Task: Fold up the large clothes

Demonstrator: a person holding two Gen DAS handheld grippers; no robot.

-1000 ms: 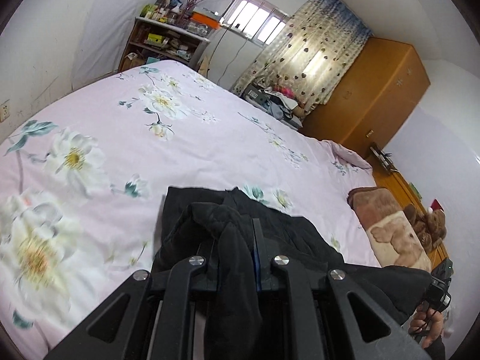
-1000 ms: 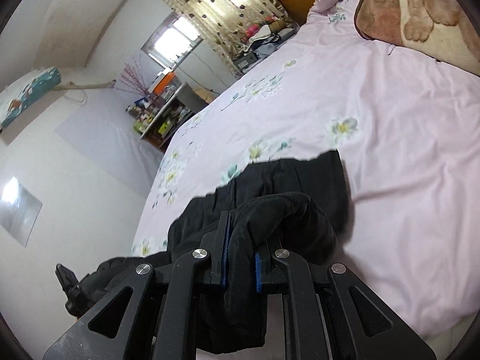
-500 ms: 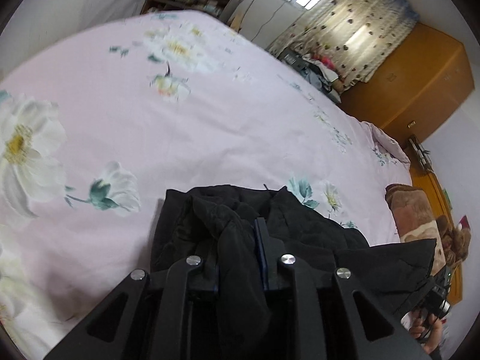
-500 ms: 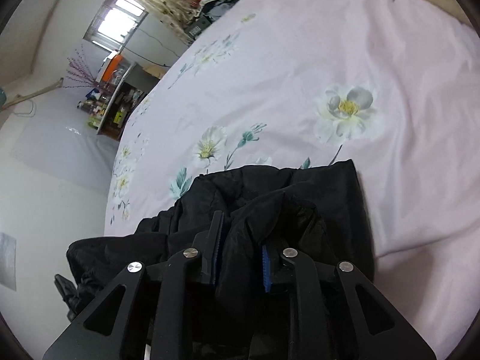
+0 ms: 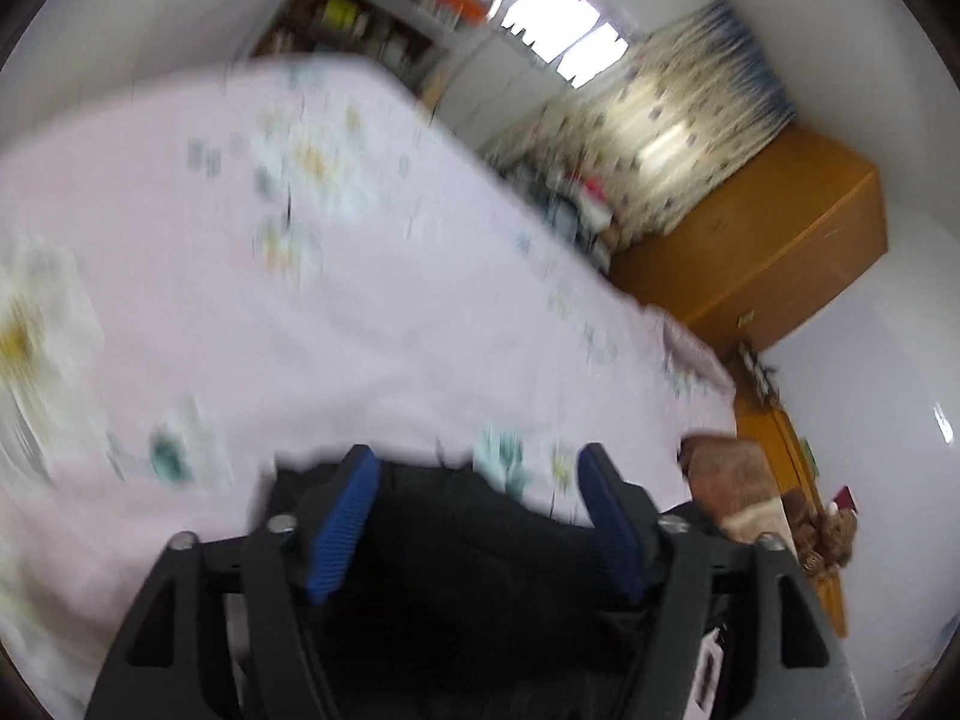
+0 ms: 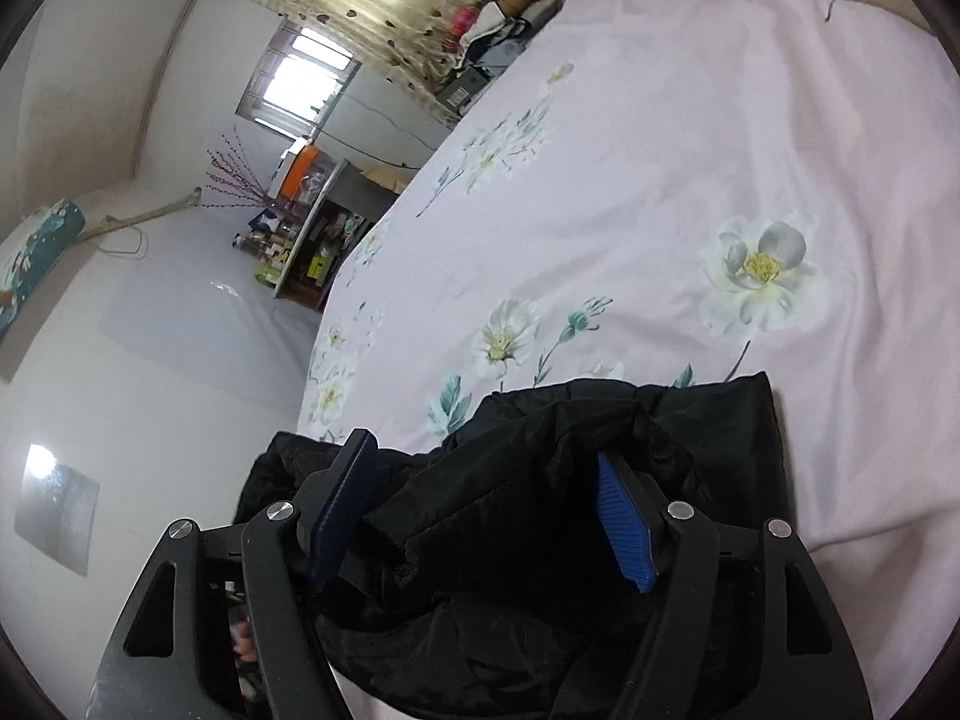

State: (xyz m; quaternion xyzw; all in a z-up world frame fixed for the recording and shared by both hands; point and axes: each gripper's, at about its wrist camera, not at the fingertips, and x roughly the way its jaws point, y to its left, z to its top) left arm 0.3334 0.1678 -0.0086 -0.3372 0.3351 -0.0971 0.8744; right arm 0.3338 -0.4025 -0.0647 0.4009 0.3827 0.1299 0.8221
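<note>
Both jaws are opening, releasing your black jacket (image 6: 600, 480) onto the pink floral bedsheet's (image 6: 690, 150) near edge. Left gripper (image 5: 477, 480) and right gripper (image 6: 483, 480) still straddle loose folds; withdrawing carelessly could snag them and undo the fold.

Matt black padded cloth garment (image 6: 630, 480), smooth pink floral cotton bedsheet (image 6: 690, 150), ribbed blue rubbery pads (image 6: 624, 522), glossy orange-brown wooden wardrobe (image 5: 762, 240)

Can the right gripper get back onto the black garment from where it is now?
Probably yes. The right gripper sits right over the black garment on the pink bedsheet, its jaws opening with bunched fabric between the blue pads, not pinched. Nothing else lies in the way.
</note>
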